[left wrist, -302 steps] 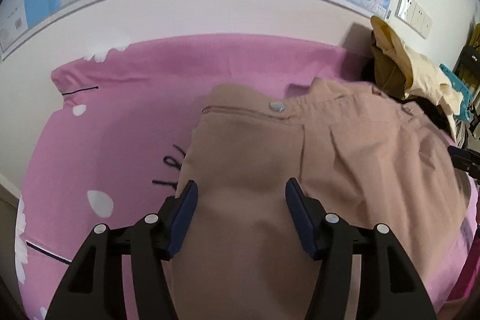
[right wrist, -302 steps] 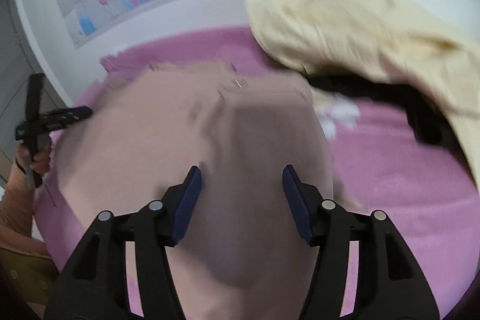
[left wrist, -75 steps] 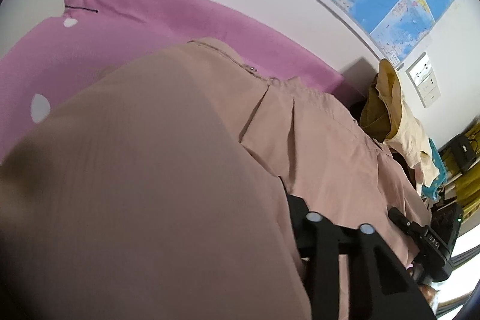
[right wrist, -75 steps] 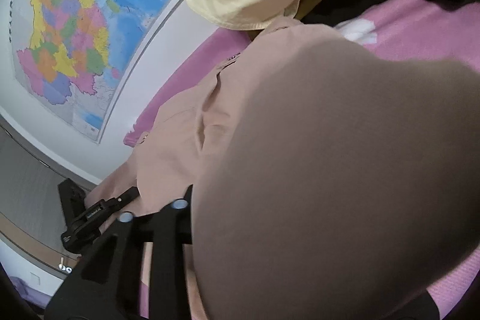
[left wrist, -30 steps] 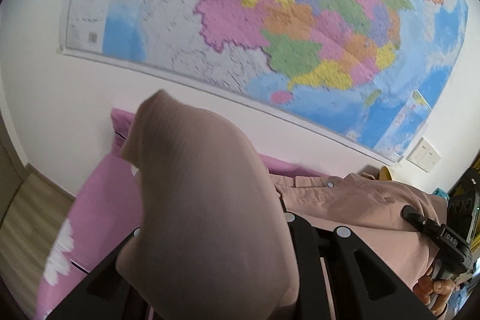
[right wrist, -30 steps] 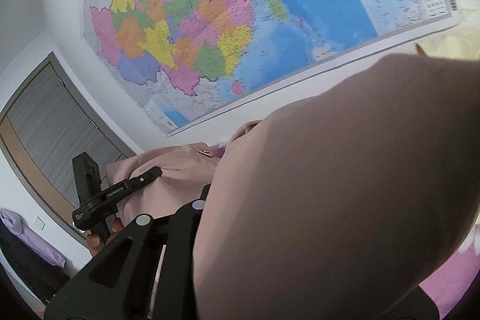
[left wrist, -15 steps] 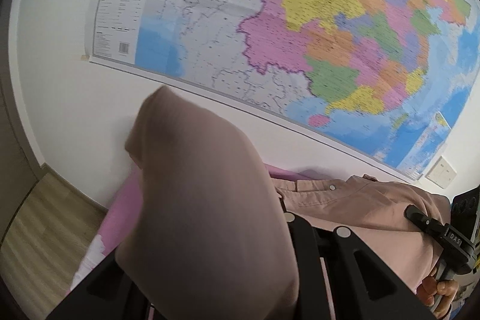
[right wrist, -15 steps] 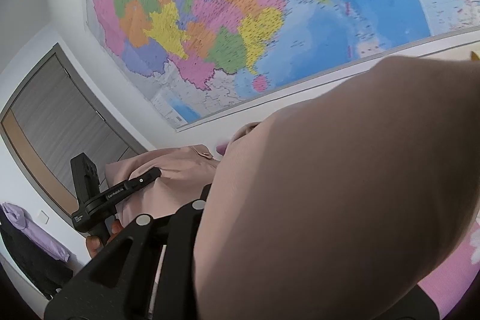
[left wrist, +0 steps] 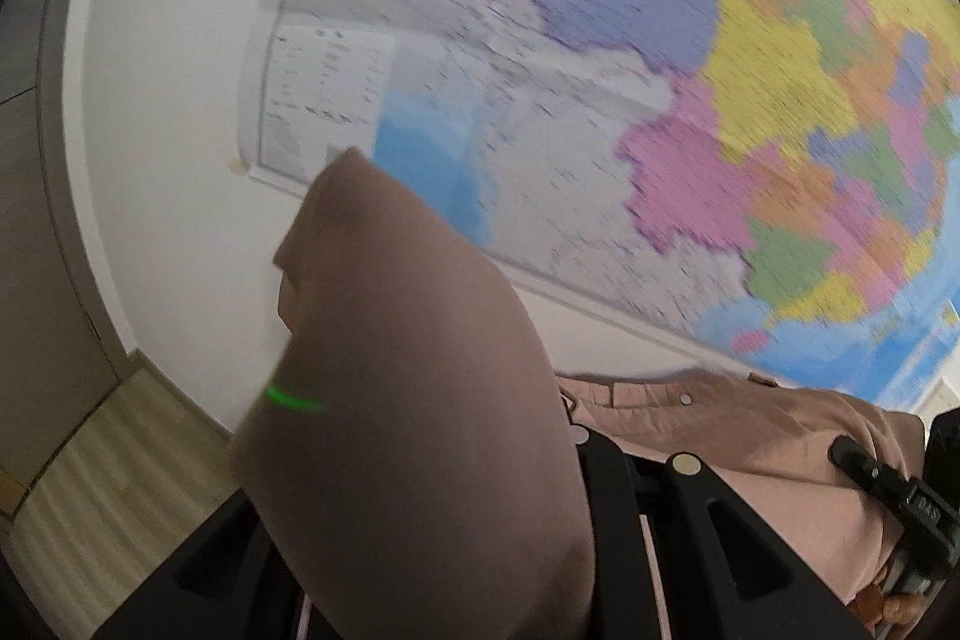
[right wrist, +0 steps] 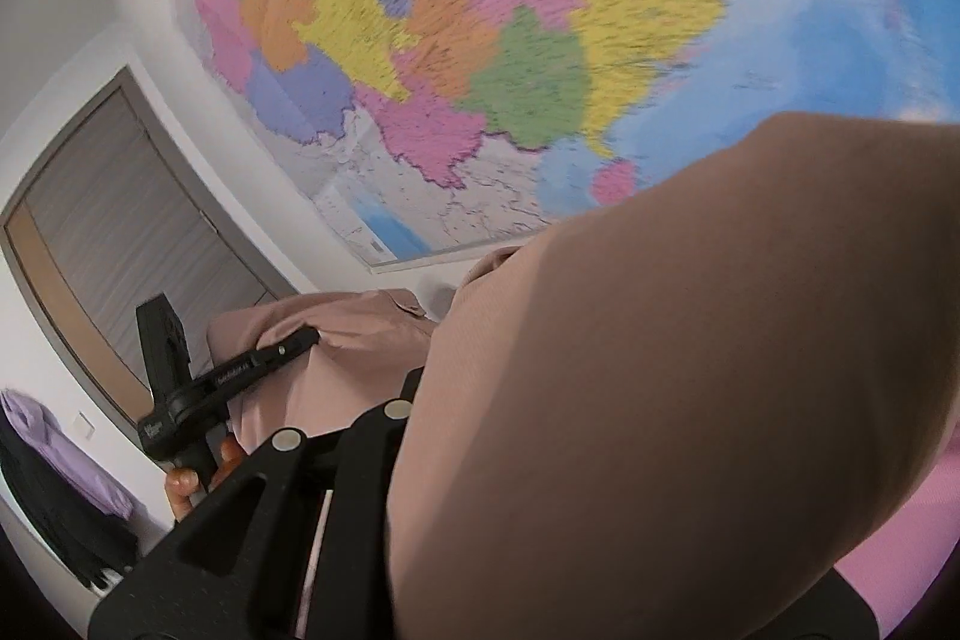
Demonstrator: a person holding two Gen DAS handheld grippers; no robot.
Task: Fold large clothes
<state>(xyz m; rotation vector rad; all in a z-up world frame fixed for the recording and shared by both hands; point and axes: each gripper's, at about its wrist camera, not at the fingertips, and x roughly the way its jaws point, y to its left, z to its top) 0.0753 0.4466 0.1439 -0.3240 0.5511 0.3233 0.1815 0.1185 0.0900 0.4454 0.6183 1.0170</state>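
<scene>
Tan cloth of the garment [left wrist: 420,430] hung raised before the wall map [left wrist: 660,70]; we kept left tongs [left wrist: 432,550] and right tongs [right wrist: 540,490] each pinching an edge, so it could be carried over into a fold.

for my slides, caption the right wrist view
Right gripper lifting tan garment before wall map.
</scene>
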